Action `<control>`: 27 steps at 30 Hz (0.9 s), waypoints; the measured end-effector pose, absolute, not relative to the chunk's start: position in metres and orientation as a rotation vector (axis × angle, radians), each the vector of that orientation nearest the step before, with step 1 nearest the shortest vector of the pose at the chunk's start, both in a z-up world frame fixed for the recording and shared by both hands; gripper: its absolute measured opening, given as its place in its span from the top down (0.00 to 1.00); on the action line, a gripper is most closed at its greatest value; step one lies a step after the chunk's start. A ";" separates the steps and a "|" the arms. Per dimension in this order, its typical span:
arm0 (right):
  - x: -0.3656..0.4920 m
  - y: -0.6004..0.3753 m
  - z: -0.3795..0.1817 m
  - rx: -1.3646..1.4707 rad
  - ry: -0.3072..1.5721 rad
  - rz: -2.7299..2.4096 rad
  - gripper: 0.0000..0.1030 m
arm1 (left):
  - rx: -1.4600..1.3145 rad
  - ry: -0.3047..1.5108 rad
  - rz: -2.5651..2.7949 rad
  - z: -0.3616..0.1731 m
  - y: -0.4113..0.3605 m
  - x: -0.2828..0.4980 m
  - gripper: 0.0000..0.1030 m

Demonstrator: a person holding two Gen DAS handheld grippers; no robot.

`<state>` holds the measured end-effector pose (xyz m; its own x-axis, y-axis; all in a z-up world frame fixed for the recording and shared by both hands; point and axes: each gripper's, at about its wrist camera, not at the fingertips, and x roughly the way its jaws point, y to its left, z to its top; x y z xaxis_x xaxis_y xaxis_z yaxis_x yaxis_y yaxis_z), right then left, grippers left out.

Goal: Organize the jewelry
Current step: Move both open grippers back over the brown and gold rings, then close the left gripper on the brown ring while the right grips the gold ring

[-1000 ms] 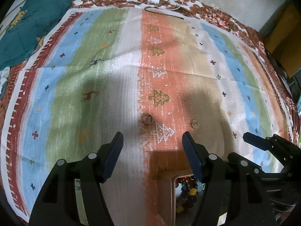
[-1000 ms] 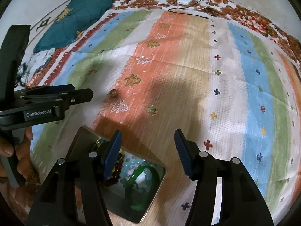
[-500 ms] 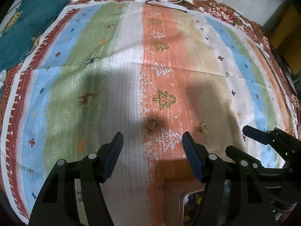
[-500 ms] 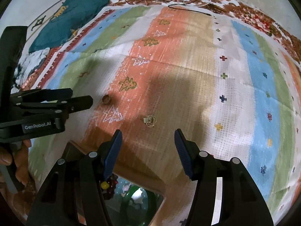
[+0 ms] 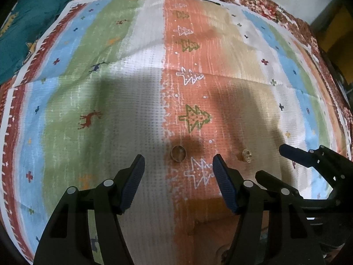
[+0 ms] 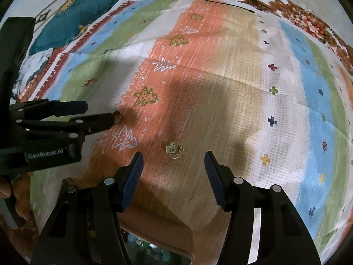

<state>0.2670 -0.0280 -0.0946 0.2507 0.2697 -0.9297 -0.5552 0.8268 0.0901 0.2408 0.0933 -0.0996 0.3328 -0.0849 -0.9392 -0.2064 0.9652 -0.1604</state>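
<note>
A plain ring (image 5: 178,153) lies on the striped cloth (image 5: 132,101) just ahead of the left tool (image 5: 177,172), in line with the gap between its wide-spread fingers. A gold ornate ring (image 6: 174,149) sits just ahead of the right tool (image 6: 173,172), also centred on its gap, fingers wide, nothing held. From the right view the left tool (image 6: 98,113) reaches in from the left, its near fingertip at the plain ring (image 6: 118,117). Below the right tool, a box (image 6: 154,254) of beads shows at the frame bottom. Far ahead lies a cable (image 6: 227,3); a teal cloth (image 6: 75,15) is far left.
</note>
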 end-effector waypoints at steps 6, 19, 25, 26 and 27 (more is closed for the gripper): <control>0.271 -0.024 -0.101 -0.292 1.207 0.572 0.44 | -0.256 1.258 0.081 -0.109 0.094 0.247 0.43; 0.278 -0.016 -0.114 -0.317 1.247 0.584 0.54 | -0.217 1.299 0.056 -0.125 0.093 0.260 0.58; 0.283 -0.013 -0.122 -0.327 1.273 0.586 0.68 | -0.202 1.302 0.051 -0.128 0.091 0.264 0.70; 0.283 -0.013 -0.124 -0.329 1.277 0.586 0.69 | -0.199 1.303 0.050 -0.128 0.091 0.265 0.71; 0.283 -0.013 -0.125 -0.330 1.281 0.588 0.72 | -0.196 1.303 0.049 -0.128 0.091 0.265 0.73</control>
